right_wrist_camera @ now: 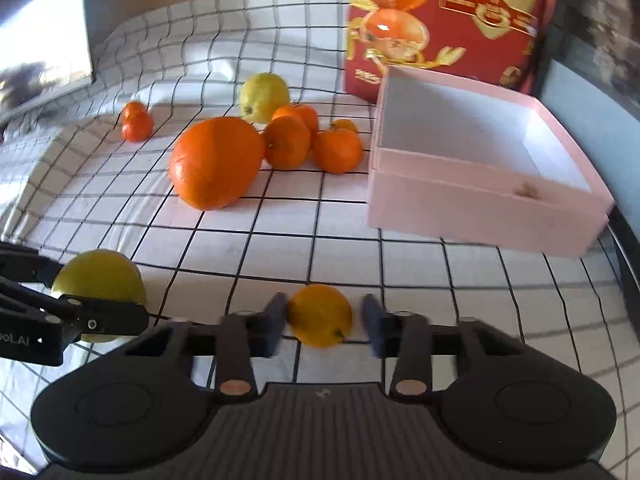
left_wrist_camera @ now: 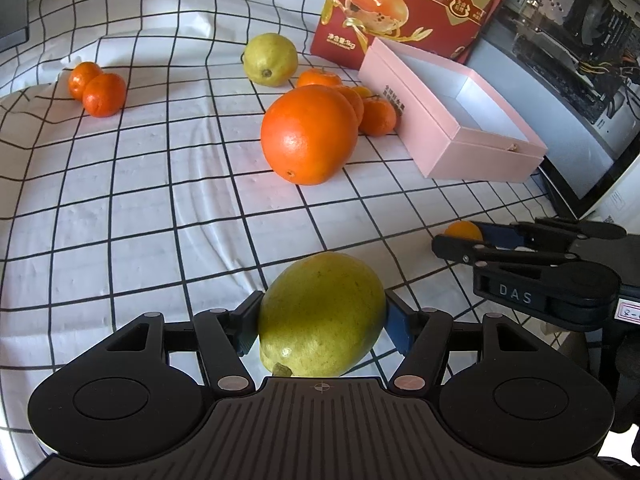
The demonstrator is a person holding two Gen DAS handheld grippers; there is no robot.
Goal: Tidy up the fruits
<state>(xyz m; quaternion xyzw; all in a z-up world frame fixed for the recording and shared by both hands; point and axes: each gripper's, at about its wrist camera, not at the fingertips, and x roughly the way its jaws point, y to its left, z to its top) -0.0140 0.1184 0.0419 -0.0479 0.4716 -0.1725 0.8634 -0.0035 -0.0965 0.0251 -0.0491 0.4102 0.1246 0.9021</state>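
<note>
Green-yellow fruit (left_wrist_camera: 324, 320) is sitting clamped between the pads of the left gripper (left_wrist_camera: 321, 306); both pads are pressing on its sides and its stem end is pointing toward the camera. It is resting low over the white checked cloth (left_wrist_camera: 140, 200).

The right gripper (right_wrist_camera: 324, 314) is standing just beside it, closed in on a small yellow-orange fruit (right_wrist_camera: 320, 318). One pad is lying against the peel; on the other side, blur is making the contact hard to confirm.

The remaining fruit is lying farther back on the cloth:
- A large orange (left_wrist_camera: 308, 134) is sitting near the middle.
- A cluster of mandarins (right_wrist_camera: 304, 140) is gathering behind it, next to the pink box.
- A second yellow-green fruit (left_wrist_camera: 270, 60) is sitting behind the cluster.
- Two mandarins (left_wrist_camera: 96, 88) are touching each other, well apart from the others.

The pink box (right_wrist_camera: 480, 216) is standing open, with a red printed carton (left_wrist_camera: 400, 8) rising behind it.
</note>
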